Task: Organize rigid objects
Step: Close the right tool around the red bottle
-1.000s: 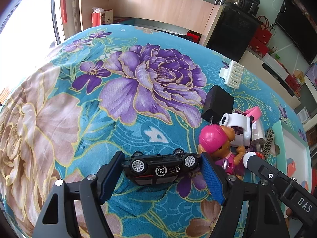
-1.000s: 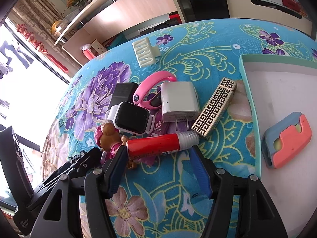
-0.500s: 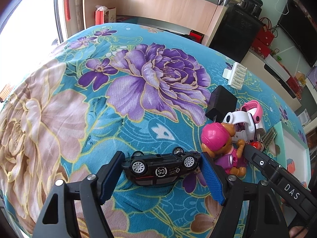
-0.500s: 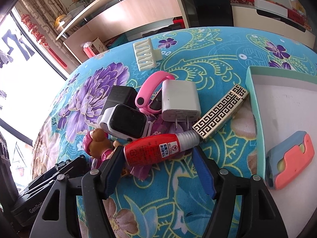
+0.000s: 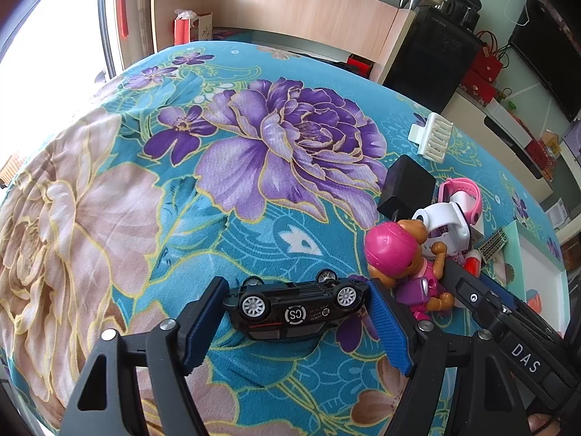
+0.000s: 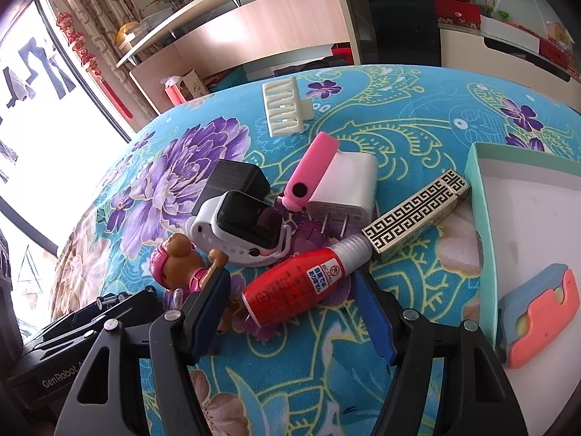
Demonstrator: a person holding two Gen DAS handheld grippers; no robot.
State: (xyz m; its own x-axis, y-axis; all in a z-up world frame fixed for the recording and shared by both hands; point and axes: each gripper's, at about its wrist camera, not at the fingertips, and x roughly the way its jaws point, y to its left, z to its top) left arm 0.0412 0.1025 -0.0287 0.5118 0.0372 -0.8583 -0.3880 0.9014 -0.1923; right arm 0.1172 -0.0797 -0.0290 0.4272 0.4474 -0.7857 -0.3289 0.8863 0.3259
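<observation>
1. Two grippers share our floral tablecloth, teal with big purple and cream blooms, and both point down at a small pile of odds and ends
2. Our left gripper straddles a black toy car that lies on its roof, wheels up and a round "CS" badge on its underside; the blue pads sit right at the car's two ends, and we cannot tell whether they press on it or merely flank it
3. Our right gripper has just been widening its jaws, and the red glue bottle lies slantwise between them on the cloth, with a gap at each pad, so nothing is clamped there
4. The bottle's clear cap end touches the gold box with a black key pattern, which reaches towards the rim of the mint-edged tray
5. In the tray we see a blue and coral case lying on the white floor near its lower corner
6. Behind the bottle sits a white smartwatch with a dark screen, overlapping a black charger block; a pink watch band leans on a white plug adapter, prongs pointing at us
7. A pup figure in a pink helmet lies between the two grippers, just beside the left one's right-hand pad
8. A cream hair claw lies apart from the pile, farther up the cloth
</observation>
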